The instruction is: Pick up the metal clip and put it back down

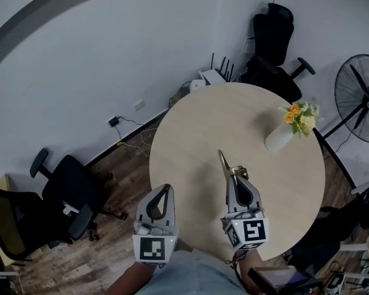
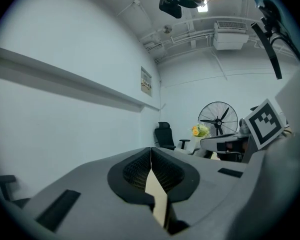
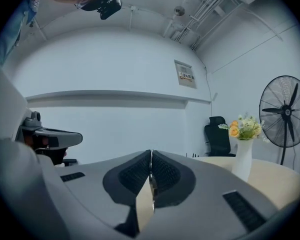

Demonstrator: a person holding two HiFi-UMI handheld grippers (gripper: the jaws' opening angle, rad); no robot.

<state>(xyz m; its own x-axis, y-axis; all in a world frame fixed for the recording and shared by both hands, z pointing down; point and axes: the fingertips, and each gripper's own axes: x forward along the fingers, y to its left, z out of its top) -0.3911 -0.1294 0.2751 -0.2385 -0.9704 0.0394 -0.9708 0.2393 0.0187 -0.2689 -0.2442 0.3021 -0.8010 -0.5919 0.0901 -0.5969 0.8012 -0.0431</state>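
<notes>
A flower vase (image 1: 278, 139) stands on the round table (image 1: 190, 146); perhaps a router (image 1: 212, 75) beyond.

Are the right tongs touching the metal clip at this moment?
Touching. In the head view the metal clip sticks out from the closed right tongs; the right gripper view shows it pinched between them.

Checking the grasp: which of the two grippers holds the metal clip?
The right gripper: the metal clip juts from its shut tips over the table. The left gripper is shut on nothing.
</notes>
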